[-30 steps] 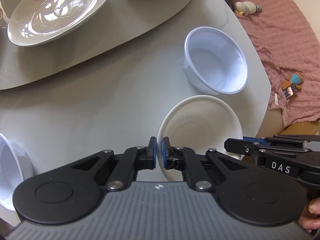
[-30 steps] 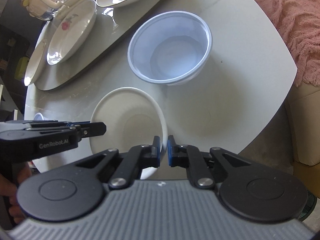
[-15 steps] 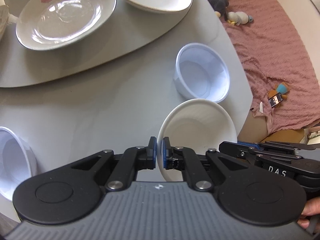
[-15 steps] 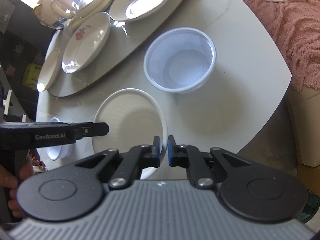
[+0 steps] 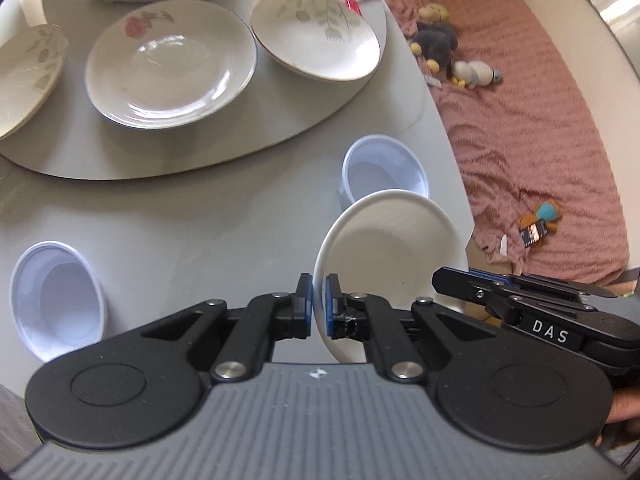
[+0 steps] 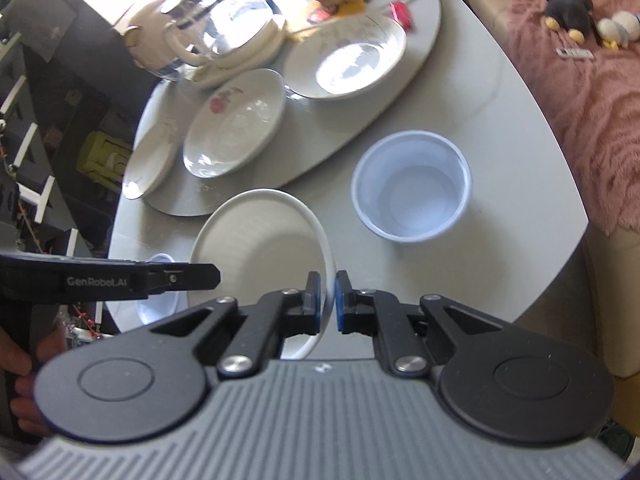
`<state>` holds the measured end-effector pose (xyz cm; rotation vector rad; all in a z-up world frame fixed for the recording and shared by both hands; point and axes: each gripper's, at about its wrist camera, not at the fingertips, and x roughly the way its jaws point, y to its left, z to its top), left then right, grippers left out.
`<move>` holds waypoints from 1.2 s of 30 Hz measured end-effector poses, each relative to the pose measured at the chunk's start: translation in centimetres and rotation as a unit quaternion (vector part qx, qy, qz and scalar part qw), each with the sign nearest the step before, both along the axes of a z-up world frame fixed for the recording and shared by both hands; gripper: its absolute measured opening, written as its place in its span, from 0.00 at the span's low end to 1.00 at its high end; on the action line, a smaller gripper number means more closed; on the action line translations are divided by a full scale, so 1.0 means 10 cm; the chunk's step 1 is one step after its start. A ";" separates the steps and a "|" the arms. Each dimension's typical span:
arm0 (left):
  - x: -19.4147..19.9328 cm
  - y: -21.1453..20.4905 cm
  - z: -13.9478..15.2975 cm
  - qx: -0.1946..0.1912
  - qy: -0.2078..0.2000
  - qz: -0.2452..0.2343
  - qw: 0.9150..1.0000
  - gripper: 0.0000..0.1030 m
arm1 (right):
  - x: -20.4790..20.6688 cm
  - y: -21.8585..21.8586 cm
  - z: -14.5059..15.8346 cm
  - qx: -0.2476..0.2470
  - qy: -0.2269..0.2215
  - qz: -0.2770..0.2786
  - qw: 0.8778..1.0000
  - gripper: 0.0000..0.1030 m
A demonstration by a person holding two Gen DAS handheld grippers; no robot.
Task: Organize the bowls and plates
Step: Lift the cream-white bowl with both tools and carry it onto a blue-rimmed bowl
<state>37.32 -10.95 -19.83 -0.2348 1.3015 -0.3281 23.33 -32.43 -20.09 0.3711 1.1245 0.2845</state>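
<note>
Got both my tongs clamped on the same plain white plate (image 5: 394, 256): my left gripper (image 5: 319, 306) pinches its left rim, my right gripper (image 6: 327, 300) pinches the opposite rim. The plate hangs in the air above the grey table (image 5: 192, 216), tilted. 1 white plastic bowl (image 6: 412, 186) sits on the table just beyond it, another bowl (image 5: 56, 294) off to the left. 3 flowered plates (image 5: 172, 66) rest on the lazy susan (image 5: 224, 152).

The plain white plate (image 5: 394, 248) is looking matt and smooth, while the rose-patterned dish (image 5: 170, 66) is gleaming like glazed china. The bowl (image 6: 412, 190) is showing thin, translucent plastic; the blanket (image 5: 532, 128) is looking nubbly.
</note>
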 end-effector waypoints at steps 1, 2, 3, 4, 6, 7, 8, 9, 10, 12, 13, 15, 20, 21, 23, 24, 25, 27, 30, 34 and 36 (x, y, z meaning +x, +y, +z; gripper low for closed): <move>-0.01 0.02 0.04 0.000 -0.003 0.006 1.000 0.07 | 0.01 0.01 0.02 0.005 0.000 0.001 1.000 0.10; -0.04 0.05 0.08 -0.001 -0.006 0.011 1.000 0.07 | 0.01 0.00 0.05 0.014 0.004 0.000 1.000 0.10; -0.09 0.10 0.12 -0.003 -0.009 0.018 1.000 0.07 | 0.01 0.01 0.06 0.021 0.005 0.001 1.000 0.10; -0.12 0.14 0.16 -0.007 -0.011 0.024 1.000 0.07 | 0.02 0.03 0.09 0.024 0.005 0.004 1.000 0.10; -0.16 0.21 0.21 -0.014 -0.011 0.035 0.999 0.07 | 0.01 0.09 0.14 0.025 -0.001 0.012 1.000 0.10; -0.19 0.26 0.22 -0.017 -0.013 0.042 0.999 0.07 | 0.01 0.12 0.16 0.026 -0.003 0.015 1.000 0.10; -0.22 0.30 0.24 -0.019 -0.014 0.047 0.999 0.07 | 0.00 0.15 0.18 0.026 -0.005 0.020 0.999 0.10; -0.24 0.34 0.25 -0.022 -0.015 0.051 0.998 0.07 | 0.00 0.18 0.19 0.025 -0.008 0.024 0.999 0.10; -0.26 0.38 0.27 -0.024 -0.017 0.055 0.998 0.07 | -0.01 0.22 0.21 0.022 -0.010 0.028 0.999 0.10; -0.29 0.45 0.30 -0.026 -0.019 0.061 0.998 0.07 | -0.01 0.28 0.23 0.022 -0.009 0.033 0.999 0.10; -0.31 0.50 0.32 -0.028 -0.020 0.063 0.997 0.07 | 0.00 0.31 0.24 0.023 -0.009 0.036 0.999 0.10; -0.30 0.58 0.33 -0.032 -0.022 0.067 0.997 0.07 | 0.01 0.38 0.26 0.023 -0.009 0.040 0.999 0.10; -0.30 0.79 0.36 -0.042 -0.035 0.073 0.996 0.07 | 0.07 0.55 0.32 0.018 -0.018 0.050 0.998 0.10; -0.29 0.83 0.37 -0.043 -0.037 0.074 0.996 0.07 | 0.08 0.58 0.33 0.017 -0.021 0.051 0.998 0.10; -0.31 0.92 0.39 -0.045 -0.043 0.077 0.995 0.07 | 0.09 0.67 0.35 0.012 -0.023 0.052 0.998 0.10; -0.33 0.97 0.40 -0.047 -0.045 0.079 0.995 0.07 | 0.09 0.72 0.35 0.010 -0.022 0.054 0.998 0.10; -0.35 1.04 0.42 -0.051 -0.046 0.086 0.994 0.07 | 0.10 0.77 0.36 0.009 -0.021 0.056 0.998 0.10; -0.40 1.18 0.43 -0.061 -0.049 0.102 0.992 0.07 | 0.11 0.87 0.35 0.006 -0.019 0.062 0.998 0.10; -0.46 1.39 0.44 -0.065 -0.053 0.121 0.989 0.07 | 0.13 1.05 0.37 0.007 -0.018 0.075 0.997 0.10; -0.53 1.67 0.42 -0.075 -0.054 0.144 0.985 0.07 | 0.18 1.30 0.38 0.003 -0.023 0.095 0.995 0.10; -0.56 1.80 0.40 -0.075 -0.055 0.154 0.984 0.07 | 0.23 1.41 0.37 0.001 -0.024 0.102 0.994 0.10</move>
